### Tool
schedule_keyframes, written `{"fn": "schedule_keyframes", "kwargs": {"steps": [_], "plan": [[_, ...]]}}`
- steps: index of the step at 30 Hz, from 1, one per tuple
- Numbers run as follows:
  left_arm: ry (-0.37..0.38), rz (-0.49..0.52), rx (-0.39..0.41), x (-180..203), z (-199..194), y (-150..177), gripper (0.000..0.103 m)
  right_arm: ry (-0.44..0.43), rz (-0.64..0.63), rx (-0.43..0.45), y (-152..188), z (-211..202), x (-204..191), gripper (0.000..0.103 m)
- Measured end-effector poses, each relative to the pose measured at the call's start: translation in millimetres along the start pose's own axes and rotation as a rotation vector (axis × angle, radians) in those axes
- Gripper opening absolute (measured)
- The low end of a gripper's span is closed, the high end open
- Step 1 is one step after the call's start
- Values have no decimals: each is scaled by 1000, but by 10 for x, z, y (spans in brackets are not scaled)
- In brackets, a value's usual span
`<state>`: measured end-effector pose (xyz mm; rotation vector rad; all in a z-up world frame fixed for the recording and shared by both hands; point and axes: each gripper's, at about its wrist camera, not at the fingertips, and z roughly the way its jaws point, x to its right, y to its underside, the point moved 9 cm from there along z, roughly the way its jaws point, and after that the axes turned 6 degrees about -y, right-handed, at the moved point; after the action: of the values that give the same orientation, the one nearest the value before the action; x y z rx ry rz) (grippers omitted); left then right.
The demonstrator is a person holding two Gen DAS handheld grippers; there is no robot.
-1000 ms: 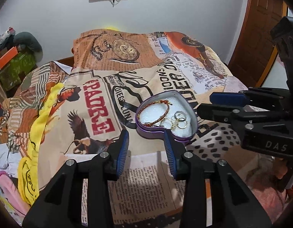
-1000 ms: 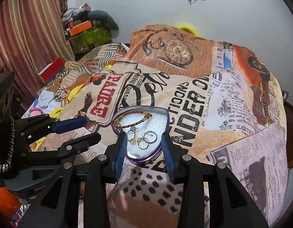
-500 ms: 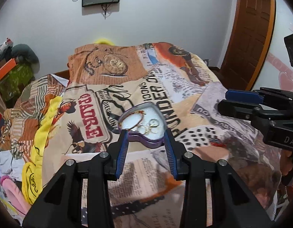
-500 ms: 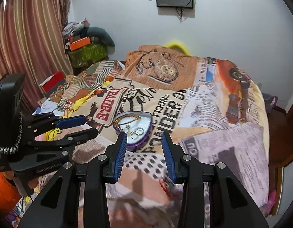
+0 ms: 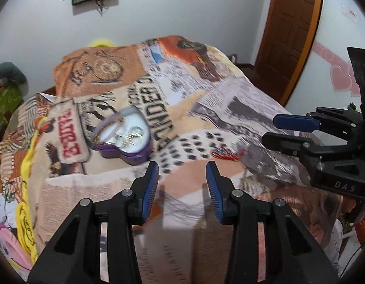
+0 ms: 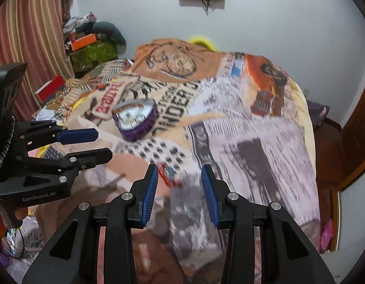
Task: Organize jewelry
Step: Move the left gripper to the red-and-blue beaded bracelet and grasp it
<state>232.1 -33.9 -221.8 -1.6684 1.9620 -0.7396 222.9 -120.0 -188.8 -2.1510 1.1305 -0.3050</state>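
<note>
- The heart tin (image 5: 124, 137) sits on the bedspread (image 5: 241, 99) at left of centre in the left wrist view, and at upper left of centre in the right wrist view. It is lidless, with gold pieces lying on its white lining, too blurred to sort out.
- A small red piece (image 6: 169, 174) lies loose on the bedspread. In the right wrist view it is just above and inside the left finger of the right claw (image 6: 179, 172), low in the frame. In the left wrist view it shows right of centre, up and to the right of the left claw (image 5: 182, 170).
- My reading: the red piece is the next thing to fetch, and the right claw is much the nearer. It lies nearly dead ahead of that claw, a shade left of the gap's middle.
- Its long axis seems to run from upper left to lower right in the right wrist view, though blur makes this unsure.
- Right claw: fingers apart, nothing between the pads.
- Left claw: its jaws have just been opening a little, with nothing between them. The tin lies up and to the left of it, well apart.
- The tin is well beyond the red piece, towards upper left, so a carry would go that way.
</note>
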Motion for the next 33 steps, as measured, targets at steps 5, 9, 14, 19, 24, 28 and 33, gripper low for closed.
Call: {"fn": "schedule_keyframes", "kwargs": {"steps": [5,9,14,19,24,28,33], "plan": [[32,31,-54,223,207,58,41,18,21,-30,220,11,127,35],[60,35,-87,345,337,41,41,15,48,-41,312,29,220,35],[62,34,-72,444,403,-98,41,8,70,-42,337,47,305,35],[88,7,-99,491,543,-160,41,0,87,-37,340,59,357,35],[111,13,-128,560,638,-104,28,-9,99,-36,349,79,372,35],[129,4,-127,550,629,-95,12,-6,108,-33,346,80,396,35],[137,-5,-80,464,483,-134,6,-1,117,-26,319,49,440,35]]}}
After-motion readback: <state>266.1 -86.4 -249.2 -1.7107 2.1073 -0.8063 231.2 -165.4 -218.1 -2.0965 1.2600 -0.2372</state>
